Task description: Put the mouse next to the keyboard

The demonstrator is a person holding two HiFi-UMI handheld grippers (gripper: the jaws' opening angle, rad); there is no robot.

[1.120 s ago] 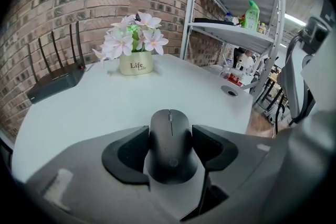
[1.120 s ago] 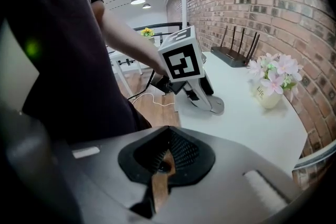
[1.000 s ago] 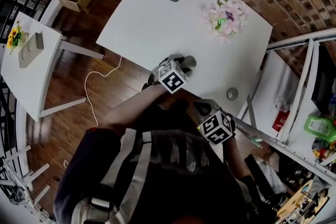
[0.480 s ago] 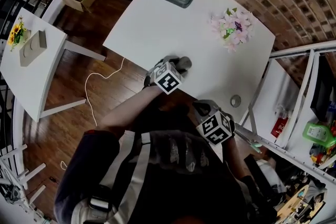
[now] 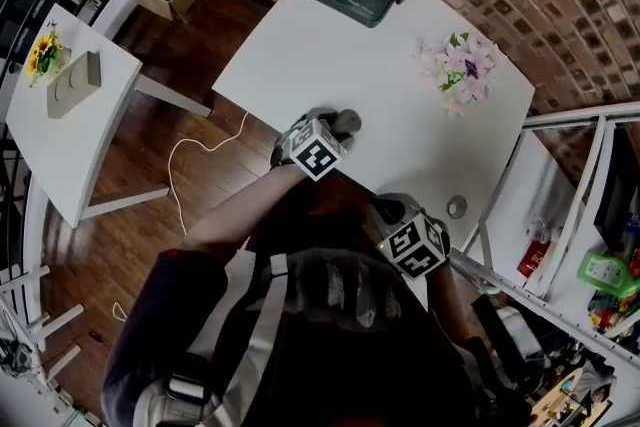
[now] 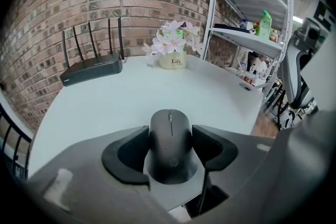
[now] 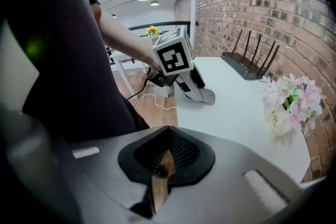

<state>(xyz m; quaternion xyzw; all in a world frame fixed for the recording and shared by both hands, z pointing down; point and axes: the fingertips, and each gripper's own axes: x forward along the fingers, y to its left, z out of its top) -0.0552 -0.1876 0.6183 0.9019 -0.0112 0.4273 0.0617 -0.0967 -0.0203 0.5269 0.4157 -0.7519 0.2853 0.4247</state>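
left gripper still clenched on the mouse, barely shifted at the bench near edge; right gripper jaws closed, empty; no keyboard in view, so placement waits.

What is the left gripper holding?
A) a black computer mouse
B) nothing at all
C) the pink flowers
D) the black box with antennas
A: in the left gripper view, the left gripper has its jaws closed on the two sides of a black mouse.
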